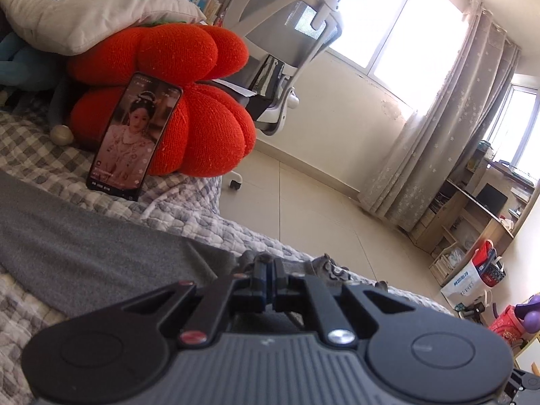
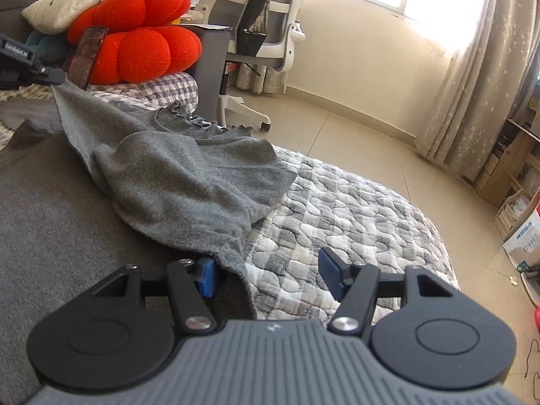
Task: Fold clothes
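The right gripper (image 2: 270,276) stands wide apart, its blue pads (image 2: 206,281) bracketing the near hem of a grey fleecy garment (image 2: 189,182) without clamping it. The soft, matte cloth runs lengthwise away across the quilted checked bedspread (image 2: 347,209) toward the ruffled edge (image 2: 202,123) at its far end, one flap folded back over the body. The left gripper (image 1: 269,281) is pinched tight on a far corner. Beyond, a phone (image 1: 133,136) leans on a knitted red lobed cushion (image 1: 202,108), below a white mesh office chair (image 1: 297,27)
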A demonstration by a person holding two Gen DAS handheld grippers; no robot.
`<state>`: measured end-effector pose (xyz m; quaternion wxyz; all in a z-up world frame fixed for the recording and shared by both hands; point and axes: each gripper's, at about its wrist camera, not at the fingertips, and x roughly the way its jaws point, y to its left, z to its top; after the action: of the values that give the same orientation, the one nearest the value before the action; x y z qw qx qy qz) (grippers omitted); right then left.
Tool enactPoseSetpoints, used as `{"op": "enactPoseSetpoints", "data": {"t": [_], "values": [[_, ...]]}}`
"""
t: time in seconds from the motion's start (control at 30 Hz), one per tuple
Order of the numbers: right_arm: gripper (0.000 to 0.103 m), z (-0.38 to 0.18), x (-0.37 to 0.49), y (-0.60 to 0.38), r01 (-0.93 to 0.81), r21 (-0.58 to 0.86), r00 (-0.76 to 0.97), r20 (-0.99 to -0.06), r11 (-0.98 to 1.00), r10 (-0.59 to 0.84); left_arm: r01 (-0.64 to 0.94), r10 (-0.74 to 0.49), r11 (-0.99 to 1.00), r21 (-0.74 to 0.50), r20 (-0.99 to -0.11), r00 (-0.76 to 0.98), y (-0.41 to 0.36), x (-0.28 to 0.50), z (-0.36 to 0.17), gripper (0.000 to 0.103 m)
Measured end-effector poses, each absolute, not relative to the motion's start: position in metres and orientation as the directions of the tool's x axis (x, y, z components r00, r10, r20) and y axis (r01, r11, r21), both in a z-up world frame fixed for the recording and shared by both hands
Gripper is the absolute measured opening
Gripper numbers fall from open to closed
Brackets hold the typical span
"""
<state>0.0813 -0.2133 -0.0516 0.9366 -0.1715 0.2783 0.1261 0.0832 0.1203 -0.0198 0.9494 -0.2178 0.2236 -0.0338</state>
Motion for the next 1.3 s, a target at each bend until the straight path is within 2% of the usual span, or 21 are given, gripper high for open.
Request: {"op": "enactPoseSetpoints", "data": {"t": [0.2, 0.43, 0.53, 0.63, 0.7, 0.87, 1.13, 1.27, 1.3], "values": [[0.063, -0.053, 0.087, -0.215, -0.306, -0.286, 0.820, -0.563, 0.908, 0.099, -0.063, -0.126, 0.909, -0.411, -0.417, 0.900, 0.128, 0.051, -0.029, 0.003], [0.063, -0.054, 0.090, -0.221, -0.299, -0.273, 0.807, -0.584, 0.914, 0.089, -0.102, -0.146, 0.921, -0.377, -0.575, 0.805, 0.139, 0.024, -0.072, 0.004], [0.063, -0.052, 0.087, -0.222, -0.314, -0.271, 0.801, -0.591, 0.910, 0.101, -0.062, -0.193, 0.919, -0.390, -0.580, 0.791, 0.146, 0.021, -0.075, 0.006], [0.063, -0.047, 0.082, -0.226, -0.335, -0.243, 0.790, -0.599, 0.910, 0.131, -0.025, -0.207, 0.925, -0.379, -0.559, 0.803, 0.151, 0.017, -0.062, 0.020], [0.064, -0.043, 0.078, -0.228, -0.353, -0.212, 0.782, -0.602, 0.911, 0.164, 0.003, -0.213, 0.932, -0.363, -0.539, 0.815, 0.153, 0.017, -0.054, 0.037], [0.064, -0.033, 0.069, -0.235, -0.395, -0.093, 0.753, -0.603, 0.914, 0.263, 0.062, -0.230, 0.948, -0.312, -0.537, 0.811, 0.148, 0.036, -0.041, 0.049], [0.064, -0.023, 0.082, -0.240, -0.405, 0.032, 0.736, -0.582, 0.914, 0.346, 0.064, -0.265, 0.934, -0.352, -0.561, 0.784, 0.149, 0.073, -0.050, 0.049], [0.064, -0.022, 0.099, -0.245, -0.389, 0.091, 0.731, -0.574, 0.917, 0.368, 0.061, -0.283, 0.924, -0.377, -0.570, 0.771, 0.150, 0.090, -0.055, 0.046], [0.064, -0.021, 0.103, -0.246, -0.385, 0.105, 0.730, -0.572, 0.917, 0.373, 0.060, -0.288, 0.922, -0.383, -0.572, 0.768, 0.151, 0.094, -0.056, 0.042]]}}
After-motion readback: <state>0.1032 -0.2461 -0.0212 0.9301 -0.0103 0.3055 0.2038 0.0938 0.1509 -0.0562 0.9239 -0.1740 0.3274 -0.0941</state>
